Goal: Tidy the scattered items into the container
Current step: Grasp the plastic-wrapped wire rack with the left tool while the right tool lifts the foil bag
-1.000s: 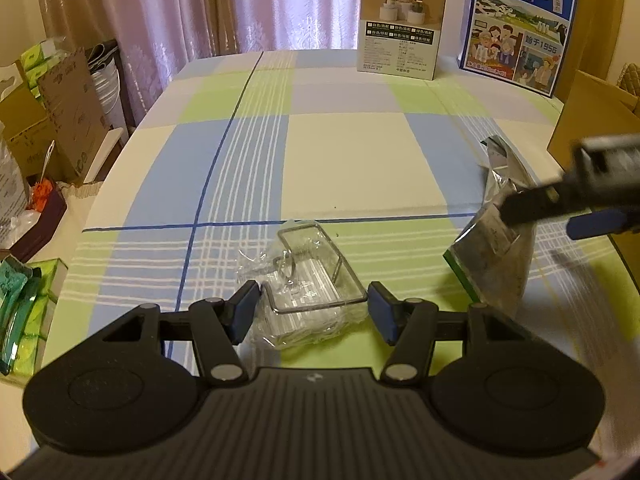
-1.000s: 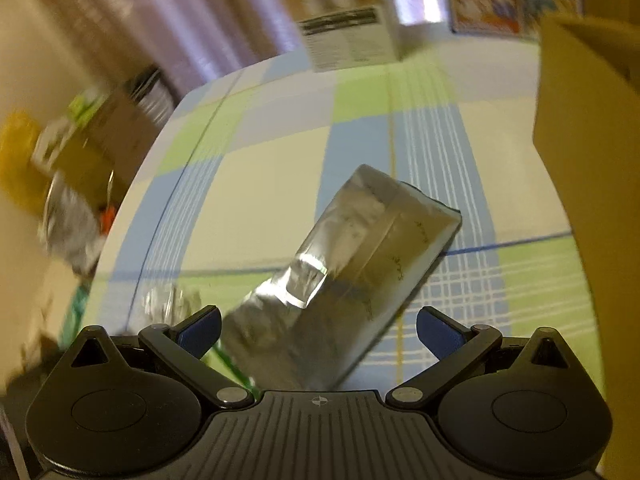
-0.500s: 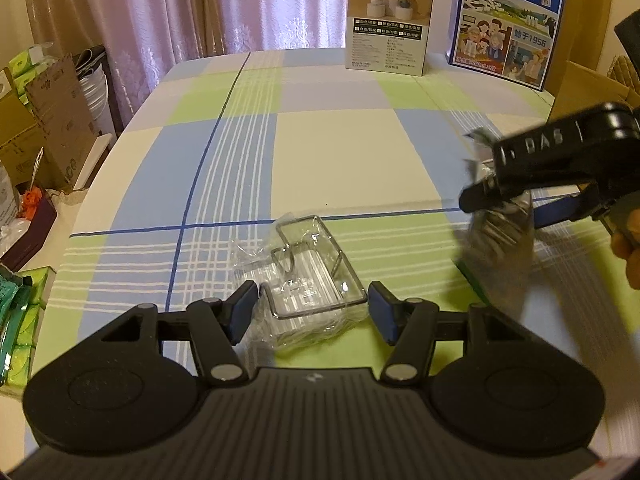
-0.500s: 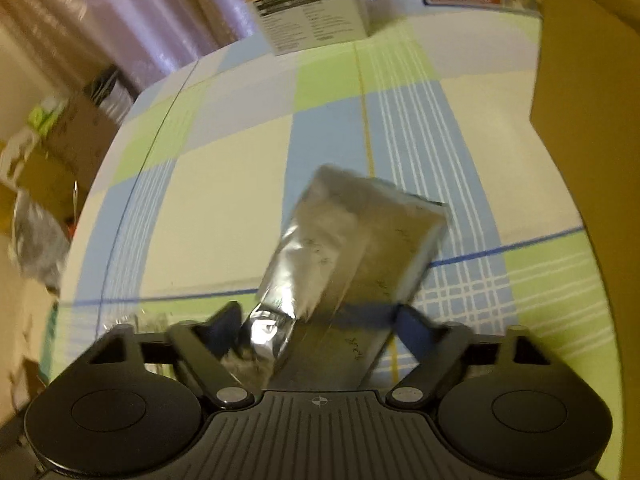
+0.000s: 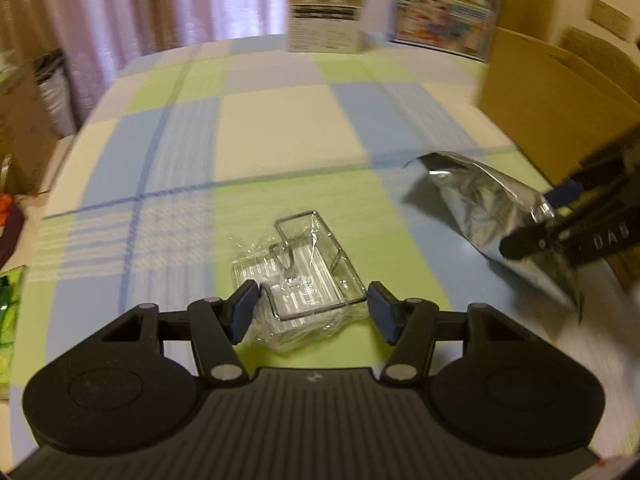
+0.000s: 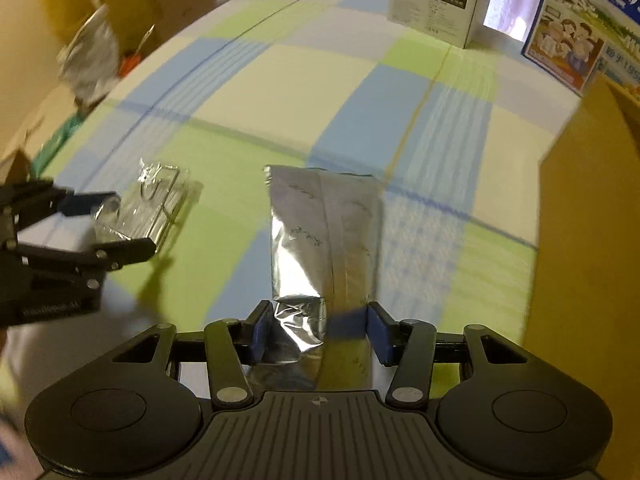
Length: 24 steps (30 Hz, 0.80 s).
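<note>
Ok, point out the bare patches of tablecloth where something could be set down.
Free: the wide stretch of checked tablecloth between the wrapped wire rack and the white product box at the far edge. Crowded: the near right, with the foil pouch, the right gripper and the cardboard box.

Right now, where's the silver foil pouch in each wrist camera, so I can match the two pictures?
Left wrist: silver foil pouch at right, lifted, clamped by the right gripper.
Right wrist: pouch at centre, rising from between the gripper's fingers.
Shared landmark: the wrapped wire rack on the checked tablecloth.
</note>
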Available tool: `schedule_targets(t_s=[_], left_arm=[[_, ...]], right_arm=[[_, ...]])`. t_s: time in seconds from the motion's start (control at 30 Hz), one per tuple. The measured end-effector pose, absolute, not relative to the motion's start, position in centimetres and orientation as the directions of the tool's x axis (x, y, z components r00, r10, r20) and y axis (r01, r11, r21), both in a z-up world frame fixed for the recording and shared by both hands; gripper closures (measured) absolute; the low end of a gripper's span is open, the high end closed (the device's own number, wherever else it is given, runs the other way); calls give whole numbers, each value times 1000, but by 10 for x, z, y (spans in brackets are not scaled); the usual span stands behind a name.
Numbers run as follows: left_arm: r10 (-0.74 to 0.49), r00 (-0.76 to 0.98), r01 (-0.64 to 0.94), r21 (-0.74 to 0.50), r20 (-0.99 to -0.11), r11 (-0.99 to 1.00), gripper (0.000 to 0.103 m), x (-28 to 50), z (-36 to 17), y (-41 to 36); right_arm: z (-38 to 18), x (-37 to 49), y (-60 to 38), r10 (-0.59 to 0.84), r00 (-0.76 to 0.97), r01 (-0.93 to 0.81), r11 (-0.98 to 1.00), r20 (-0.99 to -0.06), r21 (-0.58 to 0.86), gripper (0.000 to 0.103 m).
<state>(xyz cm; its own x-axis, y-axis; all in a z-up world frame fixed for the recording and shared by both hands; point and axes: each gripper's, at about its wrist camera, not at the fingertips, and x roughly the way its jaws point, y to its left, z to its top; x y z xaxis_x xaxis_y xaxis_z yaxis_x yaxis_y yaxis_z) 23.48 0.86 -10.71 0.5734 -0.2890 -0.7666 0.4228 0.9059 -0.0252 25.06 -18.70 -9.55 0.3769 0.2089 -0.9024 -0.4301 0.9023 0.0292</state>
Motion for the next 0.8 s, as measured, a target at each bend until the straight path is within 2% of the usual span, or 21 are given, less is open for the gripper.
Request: schedule_targets(t_s=[0.13,0.2,0.23,0.27,0.3,0.33,0.57,0.8], left_arm=[[-333,538,473,-50,-775,880,47,201,-106,10],[-319,539,462,-42,-780,886,37,189,-105,12],[-306,545,449,-38,-781,893,35,185,-104,13],[-297,551,433,-37,-780,901,30,181,-102,14],[-287,557,416,-38,-779,909,24,178,-101,14],[-279,562,402,-38,-778,915,22,175,-99,13],[-216,577,369,15,-788,929,21,177,-93,-2],[-164,586,353,68,-793,933,22,181,-96,5]], right_arm=[[-95,219,-200,190,358,-457,890,-914,6,55],[-93,206,-205,200,348,-458,889,-916,20,53],[-92,203,-207,212,347,-454,890,-914,34,46],[-90,199,-209,226,349,-446,893,-909,51,34],[-88,196,-212,239,356,-437,897,-903,65,28],[-85,194,-213,247,365,-430,900,-898,73,20],[-73,193,-221,279,383,-411,905,-881,107,18],[-89,196,-212,269,342,-441,892,-901,99,18]])
